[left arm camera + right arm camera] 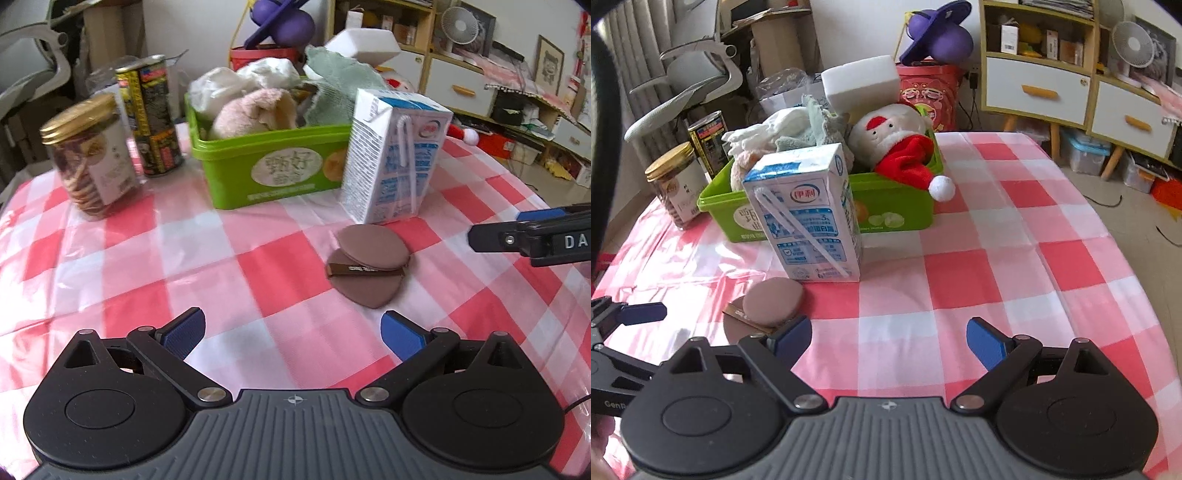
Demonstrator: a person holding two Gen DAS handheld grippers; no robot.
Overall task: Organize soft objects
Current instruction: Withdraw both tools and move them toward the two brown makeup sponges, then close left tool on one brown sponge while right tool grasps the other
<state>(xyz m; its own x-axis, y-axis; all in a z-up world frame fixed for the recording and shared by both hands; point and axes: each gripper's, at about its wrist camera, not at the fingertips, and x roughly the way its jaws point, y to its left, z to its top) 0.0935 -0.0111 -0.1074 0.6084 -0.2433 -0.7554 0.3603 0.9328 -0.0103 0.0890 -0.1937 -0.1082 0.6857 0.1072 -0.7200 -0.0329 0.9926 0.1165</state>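
Observation:
A green plastic box [236, 177] stands on the checked tablecloth and holds soft things: a pink plush [255, 110], white cloth [236, 79] and a green towel [340, 79]. In the right wrist view the box [894, 206] also holds a Santa plush [897, 144] and a white sponge block [860, 83]. Two brown powder puffs [369, 266] lie on the cloth before a milk carton [395, 158]; they also show in the right wrist view [772, 301]. My left gripper [293, 334] is open and empty, short of the puffs. My right gripper [888, 343] is open and empty, right of the puffs.
A glass jar with a gold lid [92, 158] and a dark printed can [153, 118] stand left of the box. The milk carton [809, 214] stands in front of the box. The table edge [1126, 258] runs along the right, with shelves beyond.

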